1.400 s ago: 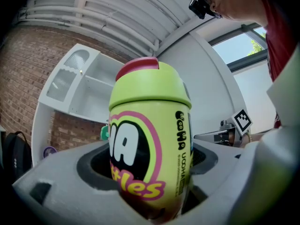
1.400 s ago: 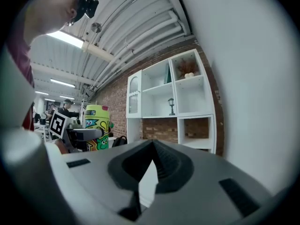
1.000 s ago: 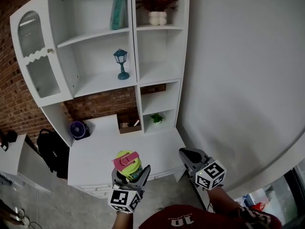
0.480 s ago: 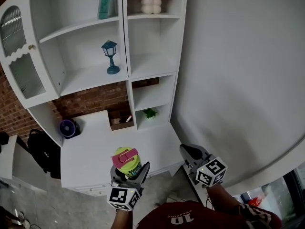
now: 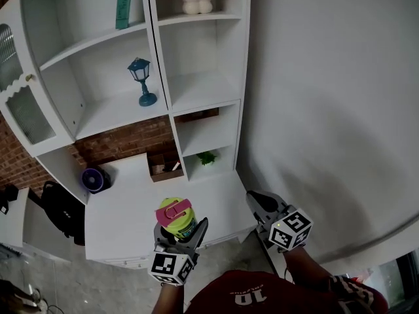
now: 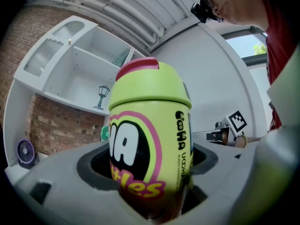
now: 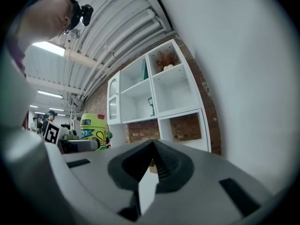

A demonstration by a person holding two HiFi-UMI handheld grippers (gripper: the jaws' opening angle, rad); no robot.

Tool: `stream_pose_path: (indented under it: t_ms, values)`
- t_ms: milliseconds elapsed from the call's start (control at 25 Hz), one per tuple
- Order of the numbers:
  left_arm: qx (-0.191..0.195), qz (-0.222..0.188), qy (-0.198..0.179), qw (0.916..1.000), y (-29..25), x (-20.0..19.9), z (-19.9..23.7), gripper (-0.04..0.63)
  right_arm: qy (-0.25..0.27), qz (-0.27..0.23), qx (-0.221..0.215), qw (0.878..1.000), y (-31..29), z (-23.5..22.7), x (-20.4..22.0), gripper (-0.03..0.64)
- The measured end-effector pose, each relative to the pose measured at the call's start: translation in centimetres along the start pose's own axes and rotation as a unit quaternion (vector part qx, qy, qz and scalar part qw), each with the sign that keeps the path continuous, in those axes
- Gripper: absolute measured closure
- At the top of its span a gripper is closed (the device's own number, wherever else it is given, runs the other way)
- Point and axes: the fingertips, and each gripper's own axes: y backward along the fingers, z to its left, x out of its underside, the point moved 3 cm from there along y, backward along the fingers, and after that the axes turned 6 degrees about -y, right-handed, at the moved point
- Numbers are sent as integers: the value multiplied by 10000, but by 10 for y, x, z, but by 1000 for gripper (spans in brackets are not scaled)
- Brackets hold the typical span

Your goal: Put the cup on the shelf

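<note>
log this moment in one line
left gripper: shut on cup | right gripper: shut, empty | shelf: cup not yet on it

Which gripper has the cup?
The left gripper: its jaws are clamped on the yellow-green cup with the pink lid. The right gripper is shut and empty.

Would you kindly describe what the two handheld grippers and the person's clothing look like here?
The left gripper and the right gripper both have grey bodies with dark padded jaws that taper towards the tips. Each carries a white cube printed with black square markers, one on the left and one on the right. The person wears a red top with white print.
</note>
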Motion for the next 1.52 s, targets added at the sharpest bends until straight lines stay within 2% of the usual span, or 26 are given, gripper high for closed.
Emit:
stream_pose_path:
  t_ms: [440,640,800,1240,1520]
  values:
    - [-148,310,-269,9990,-86,17,5,181,-83,-29,-295,9995,-30,-66,-3,611]
    - [-56,168,-318,9993,-114,10,10,181,-24,-187,-501,9986,-48,-85,-4,611]
    - [-20,125,-323,9994,-127,10,23,181,-66,-250,-389,9989,-63,-93,-4,611]
    - [821,28,-390,9959,-172,19,67,181,171,-349,212,9990,-109,-88,-13,611]
    - [1452,-3,-477,9882,-189,31,87,181,472,-179,603,9969,-122,-72,0,611]
